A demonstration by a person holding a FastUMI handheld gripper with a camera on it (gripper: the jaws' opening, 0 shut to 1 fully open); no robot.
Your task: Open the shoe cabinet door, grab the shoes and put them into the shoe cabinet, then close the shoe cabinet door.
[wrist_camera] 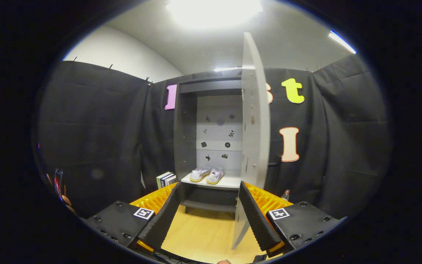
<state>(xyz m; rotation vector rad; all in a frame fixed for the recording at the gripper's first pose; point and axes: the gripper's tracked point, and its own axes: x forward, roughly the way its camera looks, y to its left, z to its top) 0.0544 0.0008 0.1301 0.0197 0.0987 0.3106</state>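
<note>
The grey shoe cabinet [185, 139] stands against the booth wall, well beyond my fingers. Its door [254, 121] is swung wide open toward me on the right side, edge-on, its lower part reaching down by my right finger [256, 220]. A pair of white shoes [207, 174] with yellow soles sits side by side on the cabinet's white shelf [229, 182]. My gripper [205, 216] is open, with nothing between its fingers, only bare wooden floor ahead.
Several books [165, 179] lean at the cabinet's left foot. A small bottle [286, 194] stands on the floor right of the door. A lower shelf [207, 205] sits under the shoes. Light wooden floor [203, 231] stretches between me and the cabinet.
</note>
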